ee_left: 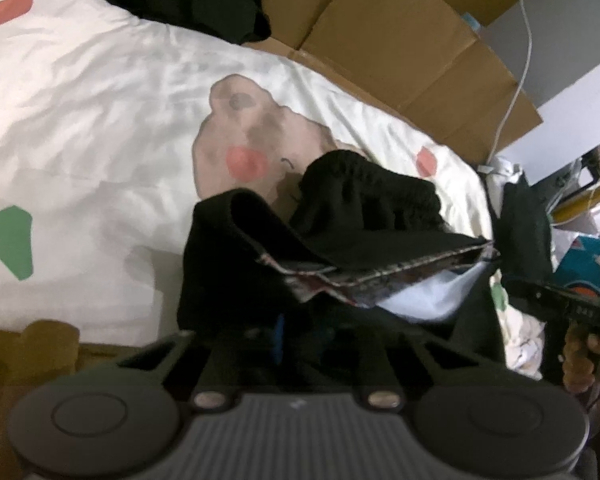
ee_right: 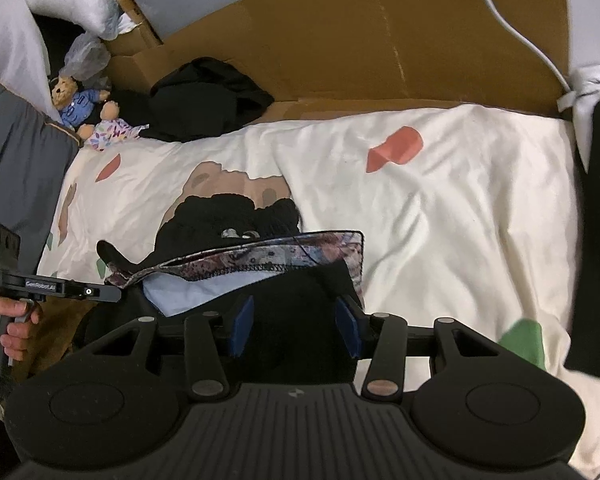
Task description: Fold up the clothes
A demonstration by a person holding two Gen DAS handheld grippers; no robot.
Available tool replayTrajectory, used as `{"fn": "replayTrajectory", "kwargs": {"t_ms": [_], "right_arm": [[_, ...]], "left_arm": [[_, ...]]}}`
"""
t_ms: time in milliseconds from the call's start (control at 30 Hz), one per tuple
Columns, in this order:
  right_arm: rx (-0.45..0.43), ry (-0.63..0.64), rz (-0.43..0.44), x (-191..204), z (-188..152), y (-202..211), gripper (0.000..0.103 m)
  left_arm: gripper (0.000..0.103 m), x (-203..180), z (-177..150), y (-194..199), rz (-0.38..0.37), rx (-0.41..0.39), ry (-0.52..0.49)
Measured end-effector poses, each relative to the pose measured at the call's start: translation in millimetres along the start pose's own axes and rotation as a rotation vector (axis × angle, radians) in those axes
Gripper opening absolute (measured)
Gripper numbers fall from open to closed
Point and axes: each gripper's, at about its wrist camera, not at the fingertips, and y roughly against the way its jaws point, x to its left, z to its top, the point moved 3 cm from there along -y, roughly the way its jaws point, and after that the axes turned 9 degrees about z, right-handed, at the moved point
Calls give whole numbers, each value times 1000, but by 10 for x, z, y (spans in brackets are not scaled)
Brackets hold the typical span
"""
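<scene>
Bed with a cartoon-print quilt [ee_right: 440, 208] and cardboard [ee_right: 340, 40] behind. The black shorts [ee_right: 300, 304] hang near the front edge, soft, floppy and light. Left tongs [ee_right: 114, 294] are pressed together on one corner, I think; right tongs [ee_right: 296, 330] pinch black cloth loosely. Best grabbed along the patterned hem [ee_right: 268, 258].
</scene>
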Motion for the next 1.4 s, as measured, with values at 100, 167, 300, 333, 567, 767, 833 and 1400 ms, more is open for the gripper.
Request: {"fn": "replayTrajectory", "kwargs": {"t_ms": [100, 167, 300, 333, 567, 767, 833, 1400], "right_arm": [[1, 2, -12, -30, 11, -30, 2], [-16, -3, -14, -67, 28, -22, 0], [-40, -25, -27, -139, 62, 15, 0], [-46, -25, -30, -154, 71, 34, 0], [-71, -22, -42, -254, 64, 140, 0], [-68, -38, -26, -305, 79, 145, 2], [-54, -45, -22, -294, 76, 114, 4], [-35, -112, -3, -442, -45, -150, 47]], "left_arm": [[1, 38, 75, 35, -9, -17, 27], [1, 78, 130, 71, -8, -33, 57], [0, 120, 237, 111, -3, -51, 90], [0, 117, 254, 116, -2, -52, 92], [0, 89, 359, 162, 12, -81, 96], [0, 130, 467, 181, 20, -111, 149], [0, 170, 505, 178, 25, -128, 190], [22, 262, 333, 164, 90, -126, 94]]}}
